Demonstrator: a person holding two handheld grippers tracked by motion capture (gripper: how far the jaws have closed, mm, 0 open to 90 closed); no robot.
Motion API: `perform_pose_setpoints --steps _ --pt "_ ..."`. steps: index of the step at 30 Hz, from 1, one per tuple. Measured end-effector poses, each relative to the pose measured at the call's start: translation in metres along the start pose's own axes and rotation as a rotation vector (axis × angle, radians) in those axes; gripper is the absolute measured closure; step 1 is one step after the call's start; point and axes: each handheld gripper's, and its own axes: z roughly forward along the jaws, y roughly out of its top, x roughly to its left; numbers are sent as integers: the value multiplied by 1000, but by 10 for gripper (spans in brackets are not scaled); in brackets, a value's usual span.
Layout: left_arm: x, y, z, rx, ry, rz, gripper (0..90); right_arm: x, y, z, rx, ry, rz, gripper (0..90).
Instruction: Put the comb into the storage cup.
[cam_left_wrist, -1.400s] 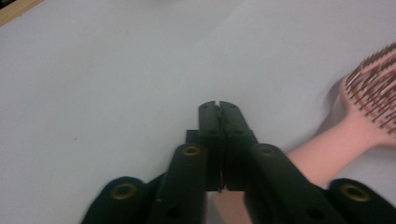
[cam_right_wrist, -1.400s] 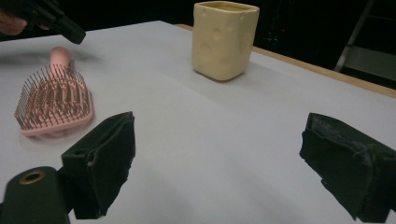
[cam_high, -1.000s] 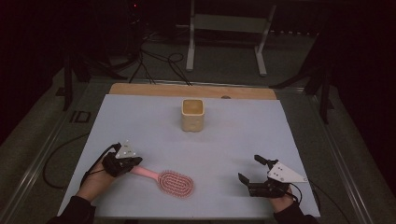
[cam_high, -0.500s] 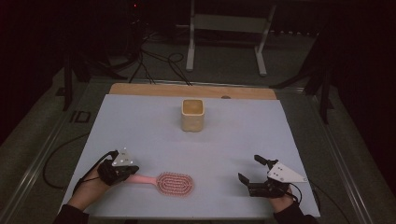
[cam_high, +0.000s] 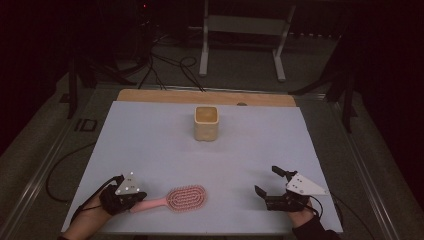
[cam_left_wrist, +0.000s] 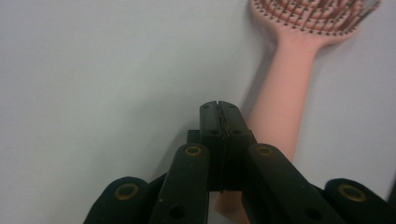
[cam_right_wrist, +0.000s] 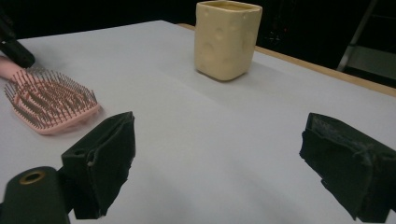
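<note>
Your left gripper (cam_high: 135, 196), clenched empty, sits over the pink hairbrush (cam_high: 186, 197) handle at seven o'clock; nothing is grasped yet. Your right gripper (cam_high: 274, 183) waits released at five o'clock.

Your right gripper (cam_right_wrist: 217, 163) with its two black padded jaws spread wide, pale table (cam_right_wrist: 187, 135) between them, pink bristled plastic hairbrush (cam_right_wrist: 49, 100) lying far left, cream square-sided ceramic cup (cam_right_wrist: 227, 39) standing upright beyond.
</note>
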Motion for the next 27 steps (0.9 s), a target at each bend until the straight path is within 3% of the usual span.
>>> perform_pose_setpoints --steps 8,12,17,27 --pt "-9 0 -2 11 -18 15 899 1 0 0 4 -2 -1 102" --pt "-12 0 -4 23 -49 21 899 1 0 1 4 1 -1 102" --pt "-9 1 -6 26 -13 9 897 0 0 1 4 1 0 102" --pt "-6 11 -20 12 2 -15 829 0 0 1 7 -1 3 102"
